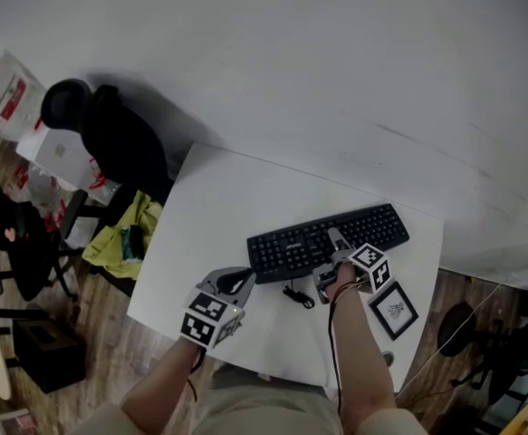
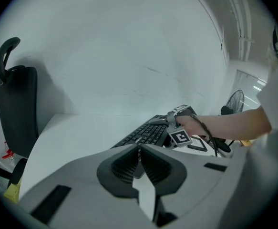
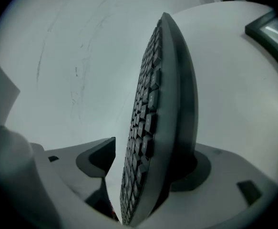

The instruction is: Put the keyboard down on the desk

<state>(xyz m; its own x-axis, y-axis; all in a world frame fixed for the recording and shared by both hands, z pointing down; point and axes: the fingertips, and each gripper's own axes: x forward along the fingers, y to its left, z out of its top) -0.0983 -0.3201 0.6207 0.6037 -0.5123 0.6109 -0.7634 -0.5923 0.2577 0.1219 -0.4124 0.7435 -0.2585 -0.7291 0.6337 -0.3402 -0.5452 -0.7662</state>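
Note:
A black keyboard [image 1: 327, 240] lies across the white desk [image 1: 227, 198], toward its right half. My right gripper [image 1: 334, 250] sits at the keyboard's near edge. In the right gripper view the keyboard [image 3: 158, 128] stands between the jaws of this gripper [image 3: 148, 168]. A gap shows between the left jaw and the keys, so the jaws are open and do not press it. My left gripper [image 1: 239, 285] hovers over the desk just left of the keyboard's near corner. Its pads [image 2: 139, 157] are shut together on nothing, and beyond them I see the keyboard [image 2: 146, 132].
A small black-framed picture [image 1: 393, 311] lies on the desk's right front corner, and a black cable [image 1: 297, 294] is coiled by the keyboard. A black office chair [image 1: 110, 134] and a yellow cloth [image 1: 119, 238] stand left of the desk. A fan [image 1: 463, 329] is on the floor at right.

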